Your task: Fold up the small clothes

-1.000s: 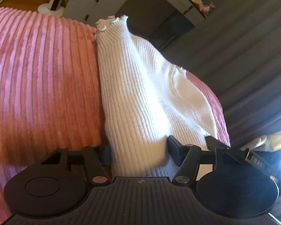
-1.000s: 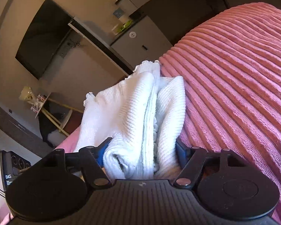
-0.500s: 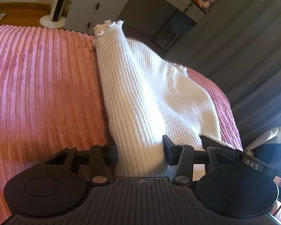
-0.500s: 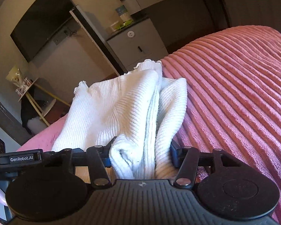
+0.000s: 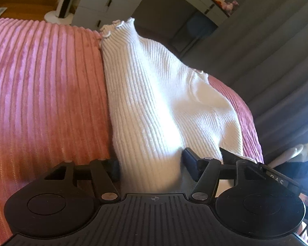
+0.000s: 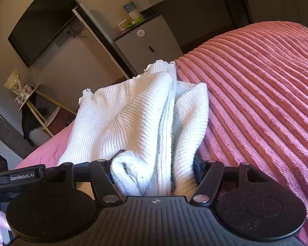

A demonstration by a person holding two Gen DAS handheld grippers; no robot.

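While clamped, garment [image 5: 154, 102] on bedspread [image 5: 41, 82]

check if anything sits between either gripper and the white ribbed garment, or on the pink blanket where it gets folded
Nothing visible does. The left gripper and right gripper are each shut directly on the white ribbed garment, and the pink blanket around it shows only bare fabric.

warm sunlight falls in patches across the pink blanket [image 5: 43, 94] and white knit [image 5: 154, 102], leaving soft shadow bands between. the room behind sits dim. glare flares at the left view's right edge. fisheye bends the furniture; both pictures stay fairly sharp.
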